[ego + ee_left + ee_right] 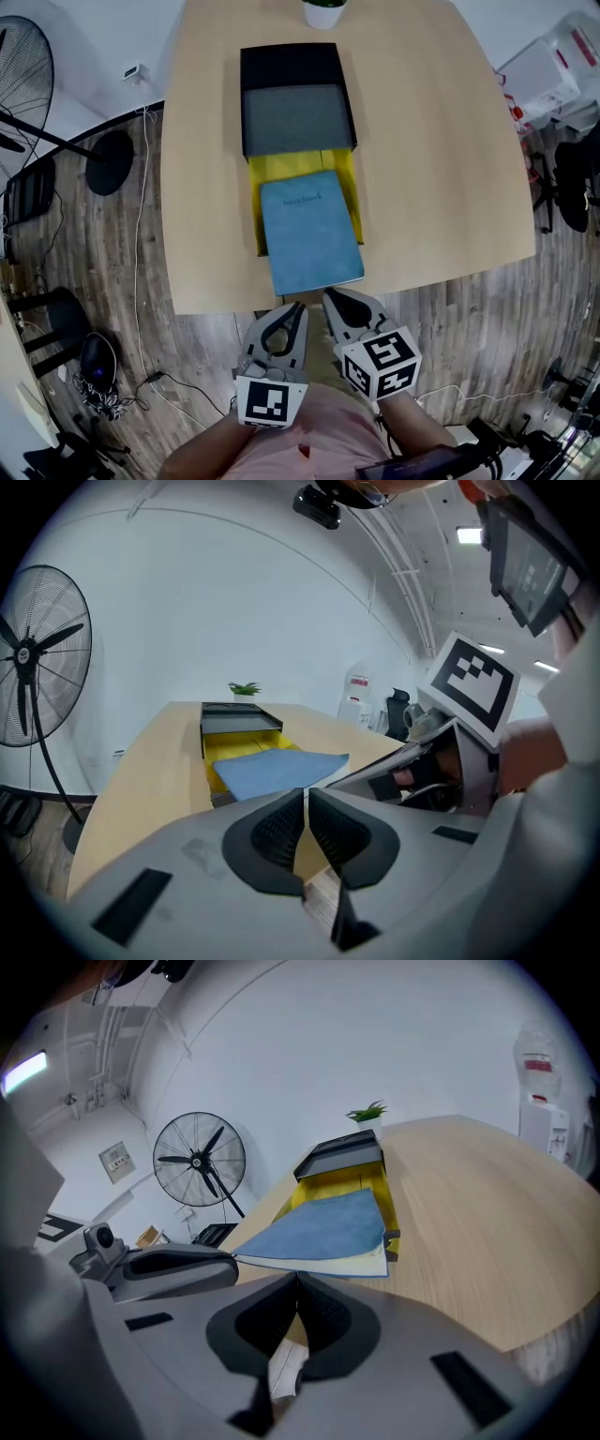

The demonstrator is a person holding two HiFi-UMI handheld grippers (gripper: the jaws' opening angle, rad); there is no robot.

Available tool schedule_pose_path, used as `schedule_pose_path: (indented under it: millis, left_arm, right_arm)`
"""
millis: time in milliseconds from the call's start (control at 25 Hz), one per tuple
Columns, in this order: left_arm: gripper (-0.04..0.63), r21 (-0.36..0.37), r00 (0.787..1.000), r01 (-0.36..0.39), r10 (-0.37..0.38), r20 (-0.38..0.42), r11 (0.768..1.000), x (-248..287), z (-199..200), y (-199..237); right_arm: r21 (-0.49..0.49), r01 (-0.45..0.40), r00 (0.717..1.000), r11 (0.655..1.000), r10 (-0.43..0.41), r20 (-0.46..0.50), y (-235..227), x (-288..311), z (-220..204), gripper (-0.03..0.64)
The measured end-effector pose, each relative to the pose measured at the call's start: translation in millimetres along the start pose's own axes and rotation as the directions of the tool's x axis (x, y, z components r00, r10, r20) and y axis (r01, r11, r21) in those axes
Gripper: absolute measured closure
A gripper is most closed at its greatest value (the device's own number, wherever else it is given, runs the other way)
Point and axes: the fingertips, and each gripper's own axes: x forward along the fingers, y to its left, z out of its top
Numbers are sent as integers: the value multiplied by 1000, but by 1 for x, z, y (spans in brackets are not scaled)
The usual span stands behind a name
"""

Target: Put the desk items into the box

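Note:
A blue notebook (310,230) lies slanted on an open yellow box (349,183), and its near end overhangs the box toward the table's front edge. A black tray with a grey pad (297,117) sits just behind the yellow box. My left gripper (298,307) and right gripper (330,296) hover side by side just off the table's near edge, below the notebook, not touching it. Both are shut with nothing between their jaws. The left gripper view shows the notebook (277,769) beyond the closed left gripper (307,794). In the right gripper view the notebook (323,1227) lies just ahead of the closed right gripper (296,1279).
A white plant pot (324,11) stands at the table's far edge. A floor fan (23,84) and cables are on the left, and a white bin (553,75) and a dark chair (572,183) on the right. The wooden table (441,169) is bare either side of the box.

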Motion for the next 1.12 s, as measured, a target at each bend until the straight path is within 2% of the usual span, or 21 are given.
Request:
schedule_pose_path:
  millis: [720, 1120]
  left_arm:
    - [571, -41, 998, -40, 38, -41, 998, 41, 1, 32]
    - [571, -63, 997, -52, 49, -53, 997, 60, 6, 46]
  right_arm:
    - [-22, -66, 995, 998, 64, -74, -11, 34, 24, 609]
    - [-1, -93, 992, 996, 93, -87, -14, 49, 35, 609]
